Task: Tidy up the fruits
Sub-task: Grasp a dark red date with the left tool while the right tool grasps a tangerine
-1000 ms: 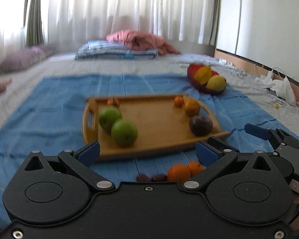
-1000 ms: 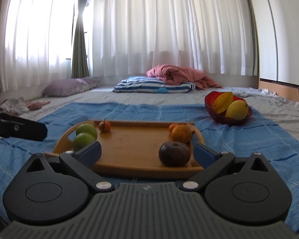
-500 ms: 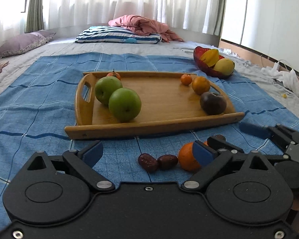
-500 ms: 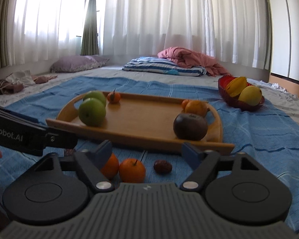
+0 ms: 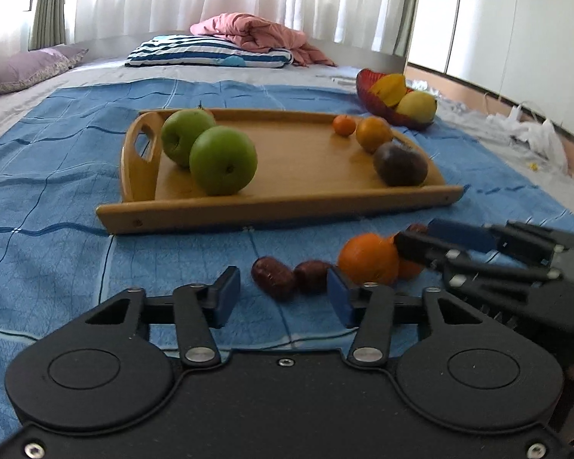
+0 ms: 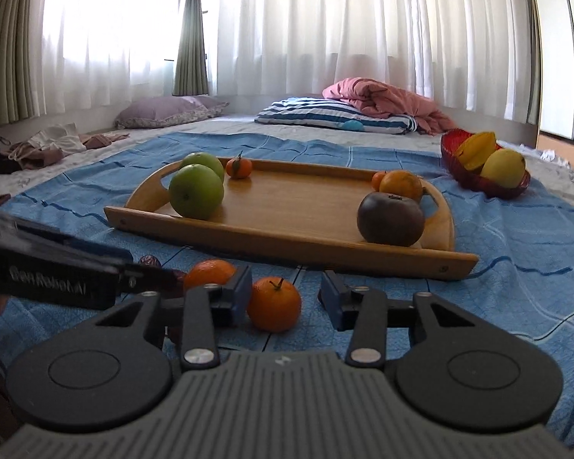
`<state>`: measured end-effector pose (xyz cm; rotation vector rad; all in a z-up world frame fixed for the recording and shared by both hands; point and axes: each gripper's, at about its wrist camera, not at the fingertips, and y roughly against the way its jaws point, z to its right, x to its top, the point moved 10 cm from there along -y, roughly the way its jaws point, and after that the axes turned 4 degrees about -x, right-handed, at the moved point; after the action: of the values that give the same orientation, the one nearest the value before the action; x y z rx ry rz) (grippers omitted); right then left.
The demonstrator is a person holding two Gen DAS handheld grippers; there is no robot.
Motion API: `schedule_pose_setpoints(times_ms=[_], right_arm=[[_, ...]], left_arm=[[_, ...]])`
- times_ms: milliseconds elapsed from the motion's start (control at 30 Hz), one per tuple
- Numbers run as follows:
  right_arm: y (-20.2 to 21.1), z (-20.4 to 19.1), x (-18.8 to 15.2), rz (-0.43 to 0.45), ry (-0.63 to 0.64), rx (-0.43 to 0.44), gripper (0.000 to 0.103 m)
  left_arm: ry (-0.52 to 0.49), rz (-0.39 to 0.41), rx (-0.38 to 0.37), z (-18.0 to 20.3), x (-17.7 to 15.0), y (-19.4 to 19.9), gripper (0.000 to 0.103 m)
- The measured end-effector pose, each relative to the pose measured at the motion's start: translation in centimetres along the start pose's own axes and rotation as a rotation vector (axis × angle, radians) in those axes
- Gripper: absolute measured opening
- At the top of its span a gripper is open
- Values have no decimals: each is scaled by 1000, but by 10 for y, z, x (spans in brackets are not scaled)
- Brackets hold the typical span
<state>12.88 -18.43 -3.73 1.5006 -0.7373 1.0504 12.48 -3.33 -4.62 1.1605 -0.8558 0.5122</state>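
Both grippers had dropped lower over the blue blanket [image 5: 57,229] since a second earlier, and the wooden tray [image 5: 287,206] now lay just beyond them. The left gripper [image 5: 283,294] was closing around two dark dates [image 5: 273,277], pads not yet touching. The right gripper [image 6: 285,300] was closing around an orange [image 6: 273,304], apparently still loose.

A blue blanket [image 5: 57,199] covers the bed [image 5: 107,72]. On it lie a tray [image 5: 279,210], two oranges [image 5: 367,258], two dates [image 5: 273,277] and a red bowl [image 5: 371,95]. Pillows [image 6: 333,116] and a pink quilt [image 6: 386,101] lie farther back.
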Motion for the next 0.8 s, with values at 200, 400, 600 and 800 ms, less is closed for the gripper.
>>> schedule_pose_setpoints(times_ms=[200, 400, 600, 800], right_arm=[[1, 7, -2, -25, -62, 51, 49], [7, 7, -5, -34, -51, 69, 48], [1, 8, -5, -44, -67, 58, 48], [-4, 9, -6, -51, -78, 66, 48]], left_arm=[[13, 19, 40, -9, 0, 3, 35], [24, 12, 41, -15, 4, -1, 33], [12, 10, 68, -12, 3, -12, 32], [29, 11, 71, -14, 4, -17, 31]])
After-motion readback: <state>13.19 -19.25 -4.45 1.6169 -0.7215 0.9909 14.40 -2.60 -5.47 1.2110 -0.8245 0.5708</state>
